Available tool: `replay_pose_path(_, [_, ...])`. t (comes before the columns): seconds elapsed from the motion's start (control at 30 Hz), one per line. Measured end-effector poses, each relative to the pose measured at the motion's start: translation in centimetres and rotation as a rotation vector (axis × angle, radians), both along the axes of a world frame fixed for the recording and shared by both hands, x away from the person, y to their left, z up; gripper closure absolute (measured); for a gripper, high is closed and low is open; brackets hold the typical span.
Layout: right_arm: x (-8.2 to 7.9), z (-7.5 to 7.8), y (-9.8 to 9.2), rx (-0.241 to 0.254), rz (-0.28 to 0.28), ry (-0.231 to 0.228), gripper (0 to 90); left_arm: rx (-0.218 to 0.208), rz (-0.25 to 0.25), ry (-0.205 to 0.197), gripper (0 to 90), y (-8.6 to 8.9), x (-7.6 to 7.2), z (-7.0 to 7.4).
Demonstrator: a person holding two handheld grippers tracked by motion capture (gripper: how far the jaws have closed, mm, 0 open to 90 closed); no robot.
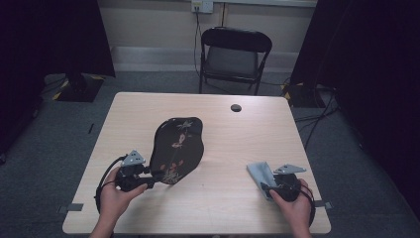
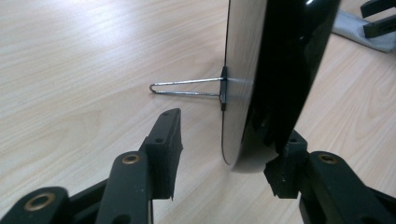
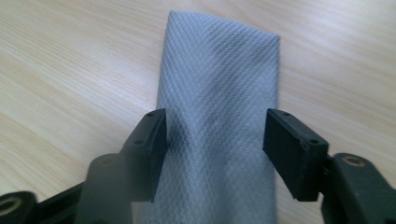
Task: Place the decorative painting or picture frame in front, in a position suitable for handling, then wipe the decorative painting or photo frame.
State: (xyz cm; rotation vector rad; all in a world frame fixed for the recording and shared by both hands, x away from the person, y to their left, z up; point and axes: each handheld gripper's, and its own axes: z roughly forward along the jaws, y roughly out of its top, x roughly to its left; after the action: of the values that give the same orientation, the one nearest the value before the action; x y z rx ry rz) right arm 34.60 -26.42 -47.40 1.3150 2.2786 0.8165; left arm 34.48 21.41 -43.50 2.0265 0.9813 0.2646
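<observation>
A black lacquered oval plate (image 1: pixel 177 146) with a flower pattern stands tilted on the table (image 1: pixel 223 124), propped by a wire stand (image 2: pixel 187 87) at its back. My left gripper (image 1: pixel 151 174) is at the plate's lower edge. In the left gripper view the plate (image 2: pixel 280 70) sits between the jaws of the left gripper (image 2: pixel 231 135). The left jaw stands clear of it, so the gripper is open. A folded grey cloth (image 1: pixel 258 171) lies flat at the front right. My right gripper (image 1: pixel 267 187) is over its near end. The right gripper (image 3: pixel 215 123) is open, its jaws straddling the cloth (image 3: pixel 219 70).
A black folding chair (image 1: pixel 233 54) stands beyond the table's far edge. A dark round hole (image 1: pixel 236 107) sits in the tabletop at the back right. Bare wood lies between the plate and the cloth. Dark curtains hang at both sides.
</observation>
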Motion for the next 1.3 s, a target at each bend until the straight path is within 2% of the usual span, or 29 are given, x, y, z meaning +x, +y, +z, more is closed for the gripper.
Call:
replay_pose_path(0.03, [0.0, 0.0, 0.0, 0.0, 0.0, 0.0, 41.1, 0.0, 0.0, 0.0, 52.8, 0.0, 0.0, 0.0])
replay_pose_path(0.07, [0.2, -0.2, 0.0, 0.027, -0.004, 0.025, 40.6, 0.001, 0.001, 0.0, 52.8, 0.0, 0.0, 0.0])
replay_pose_path(0.13, [0.5, -0.4, 0.1, 0.049, -0.024, 0.062, 40.6, 0.004, 0.006, -0.007, 49.6, 0.1, 0.1, 0.0])
replay_pose_path(0.23, [0.6, -0.4, 0.3, 0.05, -0.039, 0.074, 40.4, -0.015, 0.013, 0.005, 45.9, 0.1, 0.1, 0.1])
replay_pose_path(0.33, [0.5, -0.4, 0.5, 0.033, -0.047, 0.075, 41.8, -0.016, 0.024, 0.005, 43.9, 0.0, 0.1, 0.0])
replay_pose_path(0.4, [0.4, -0.4, 0.6, 0.03, -0.055, 0.074, 43.3, 0.0, 0.026, -0.001, 43.5, -0.2, 0.1, -0.1])
replay_pose_path(0.5, [0.3, -0.4, 0.6, 0.042, -0.077, 0.069, 51.2, 0.004, 0.022, -0.007, 43.4, -0.3, 0.2, -0.1])
replay_pose_path(0.6, [0.2, -0.3, 0.6, 0.059, -0.087, 0.074, 65.1, 0.003, 0.025, -0.013, 43.8, -0.3, 0.1, 0.1])
replay_pose_path(0.73, [0.4, -0.2, 0.6, 0.085, -0.096, 0.098, 76.5, 0.007, 0.033, -0.016, 46.7, -0.4, 0.2, 0.3])
replay_pose_path(0.77, [0.4, -0.2, 0.6, 0.085, -0.096, 0.098, 76.5, 0.007, 0.033, -0.016, 48.9, -0.4, 0.2, 0.3])
replay_pose_path(0.83, [0.4, -0.2, 0.8, 0.084, -0.095, 0.102, 79.3, -0.002, 0.031, 0.004, 50.4, -0.4, 0.2, 0.3])
replay_pose_path(0.93, [0.3, -0.2, 0.9, 0.08, -0.096, 0.098, 80.2, -0.009, 0.03, 0.052, 58.3, -0.4, 0.4, 0.5])
replay_pose_path(1.1, [0.2, -0.2, 0.8, 0.097, -0.103, 0.102, 80.7, 0.009, 0.014, 0.045, 63.7, -0.6, 0.3, 0.7])
replay_pose_path(1.2, [0.2, -0.1, 0.8, 0.107, -0.098, 0.105, 80.9, 0.003, 0.008, 0.04, 67.6, -0.6, 0.4, 0.8])
replay_pose_path(1.3, [0.0, 0.2, 1.2, 0.118, -0.081, 0.099, 81.3, 0.002, 0.012, 0.059, 72.6, -0.7, 0.3, 1.0])
